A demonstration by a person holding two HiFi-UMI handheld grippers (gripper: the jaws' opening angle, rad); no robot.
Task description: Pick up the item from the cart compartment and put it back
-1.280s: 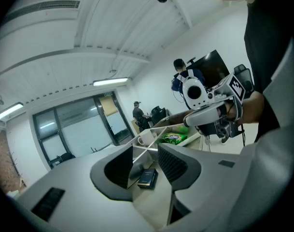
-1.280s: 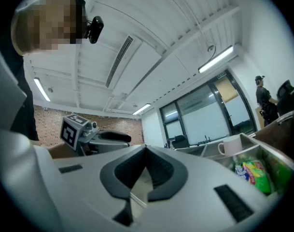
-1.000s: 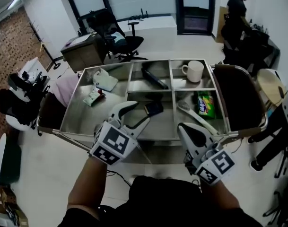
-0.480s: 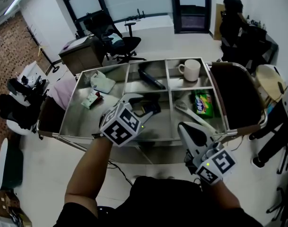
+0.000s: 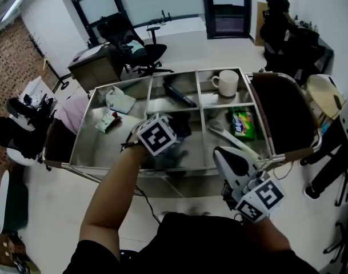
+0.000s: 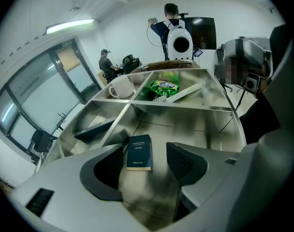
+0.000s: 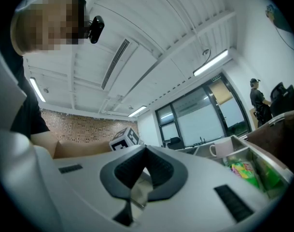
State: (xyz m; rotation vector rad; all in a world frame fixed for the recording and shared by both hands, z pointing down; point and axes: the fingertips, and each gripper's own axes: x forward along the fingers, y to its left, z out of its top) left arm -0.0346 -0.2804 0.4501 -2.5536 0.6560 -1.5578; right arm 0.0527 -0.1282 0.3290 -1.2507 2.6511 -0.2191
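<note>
The left claw, jaws just opened wide, pointed down at the dark blue box lying flat in the cart compartment (between the jaws, ungripped); the right claw was closed, empty.

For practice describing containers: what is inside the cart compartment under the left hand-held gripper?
A dark blue box lies flat on its floor, untouched between the left hand-held gripper's jaws, which have just been opening. The gripper body hides the nearest floor.

Cart brushed steel, dull sheen; mug glossy ceramic; snack packet shiny plastic.
</note>
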